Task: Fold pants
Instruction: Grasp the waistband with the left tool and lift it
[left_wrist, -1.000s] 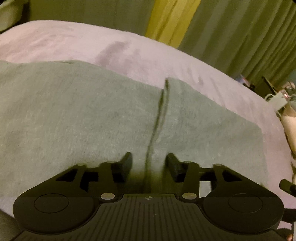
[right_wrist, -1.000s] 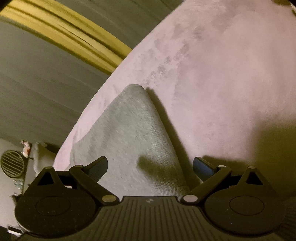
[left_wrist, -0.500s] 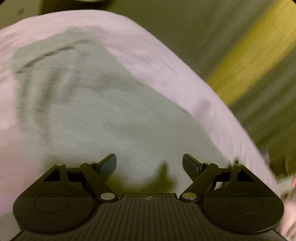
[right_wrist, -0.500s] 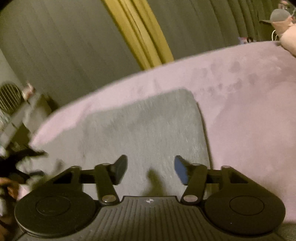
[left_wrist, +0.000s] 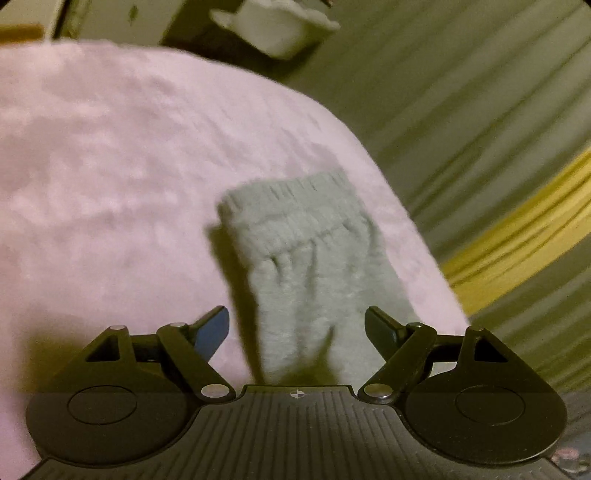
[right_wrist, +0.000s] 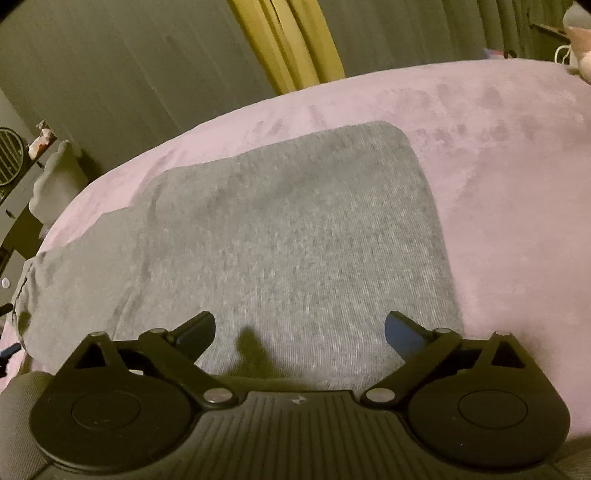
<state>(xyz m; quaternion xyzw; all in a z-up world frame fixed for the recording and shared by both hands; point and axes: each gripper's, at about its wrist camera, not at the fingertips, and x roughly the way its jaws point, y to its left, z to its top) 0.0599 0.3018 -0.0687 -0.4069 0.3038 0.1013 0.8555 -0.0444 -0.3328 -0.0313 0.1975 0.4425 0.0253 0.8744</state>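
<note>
Grey pants (right_wrist: 288, 229) lie flat and folded on a pink blanket (right_wrist: 517, 184). In the right wrist view they fill the middle, and their waistband end hangs at the left edge. My right gripper (right_wrist: 300, 330) is open and empty just above the near part of the pants. In the left wrist view the pants (left_wrist: 314, 266) show as a narrow strip with the gathered waistband at the far end. My left gripper (left_wrist: 295, 328) is open and empty over the near end of that strip. The left view is blurred.
The pink blanket (left_wrist: 110, 184) covers a bed. Grey and yellow curtains (right_wrist: 288, 44) hang behind it. A white object (left_wrist: 273, 26) sits beyond the bed's far edge. A fan and clutter (right_wrist: 14, 155) stand at the bed's left side.
Both grippers have swung round to new views of the pants. The left gripper has opened wider and now faces the waistband end. The right gripper closed partway, then opened wide again.
</note>
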